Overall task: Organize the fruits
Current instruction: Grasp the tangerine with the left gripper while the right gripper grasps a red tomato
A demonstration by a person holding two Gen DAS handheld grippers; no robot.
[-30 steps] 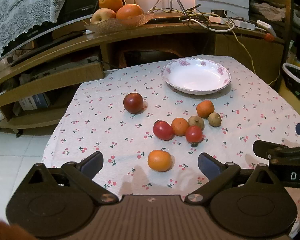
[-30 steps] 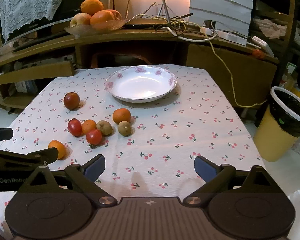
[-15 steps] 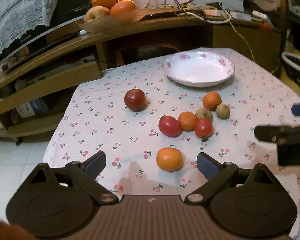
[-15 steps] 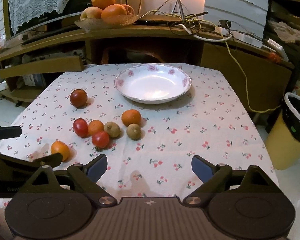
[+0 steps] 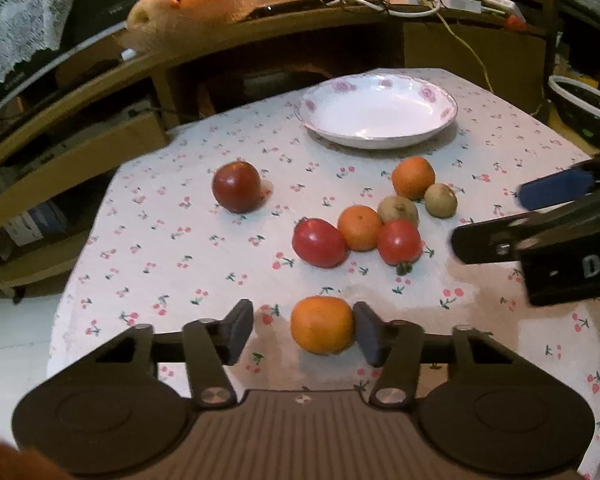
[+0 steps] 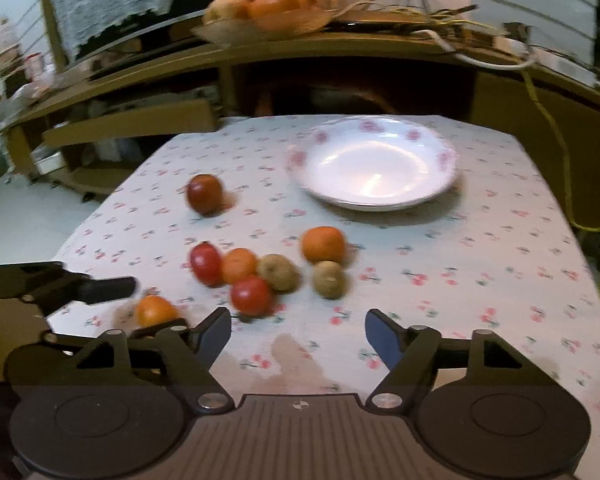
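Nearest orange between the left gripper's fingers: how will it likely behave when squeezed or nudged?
The orange is round and sits loose on flat cloth, so it likely rolls if nudged. One of the fingers seems to touch it alone; closing may push it sideways first.

Both wrist cameras look forward over their tongs, low above the worktop [image 5: 172,216]. Each shows the plate [image 5: 380,140] and the shelf behind it.

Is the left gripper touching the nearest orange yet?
Touching. In the left wrist view, one finger presses the orange's side; the other finger stands apart, tablecloth showing between.
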